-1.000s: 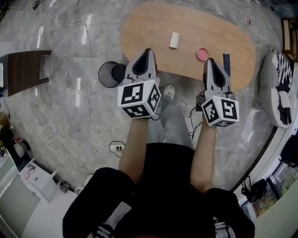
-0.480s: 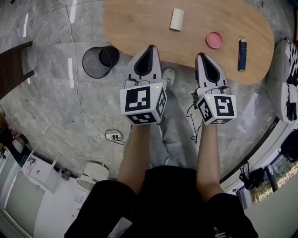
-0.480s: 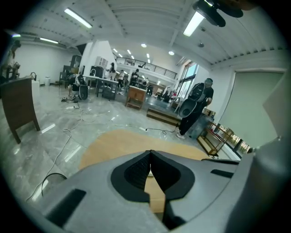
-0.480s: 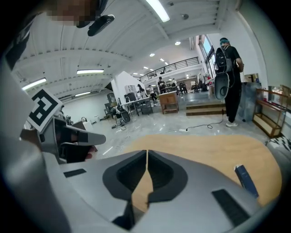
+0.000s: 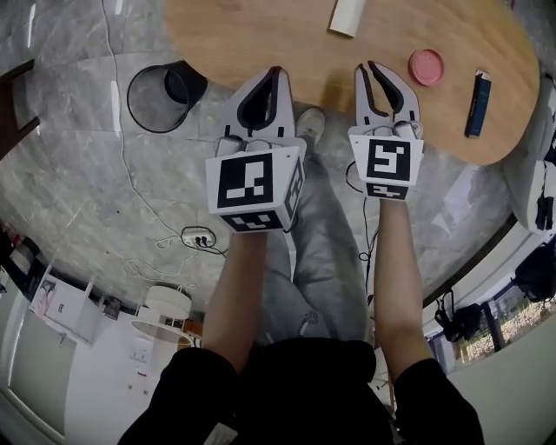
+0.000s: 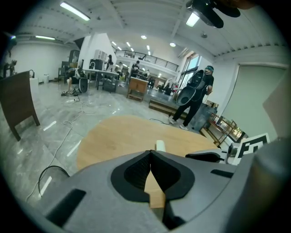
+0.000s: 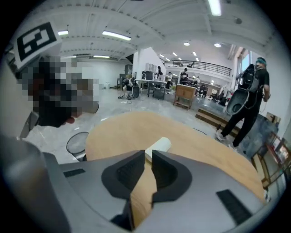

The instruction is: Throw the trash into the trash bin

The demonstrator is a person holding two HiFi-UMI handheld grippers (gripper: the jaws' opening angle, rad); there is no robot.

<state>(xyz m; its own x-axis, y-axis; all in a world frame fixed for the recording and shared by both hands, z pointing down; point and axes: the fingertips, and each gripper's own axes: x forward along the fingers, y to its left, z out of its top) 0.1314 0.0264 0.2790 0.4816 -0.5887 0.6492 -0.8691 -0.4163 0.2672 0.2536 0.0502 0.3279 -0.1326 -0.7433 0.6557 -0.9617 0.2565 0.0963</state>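
Now: left tongs [image 5: 276, 71] and right tongs [image 5: 372, 68] both closed, empty; roll [image 5: 347, 17] lies on tabletop [image 5: 261, 35] ahead, nearest right tongs, long axis pointing roughly away; bin [image 5: 156, 97] on floor, left of left tongs.

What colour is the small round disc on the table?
The disc is pink, clearest in the head view.

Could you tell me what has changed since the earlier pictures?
The left tool and right tool came down toward the table's near edge; the right one rolled and drew away from the pink lid. Both stayed shut, empty; paper roll and trash bin unmoved.
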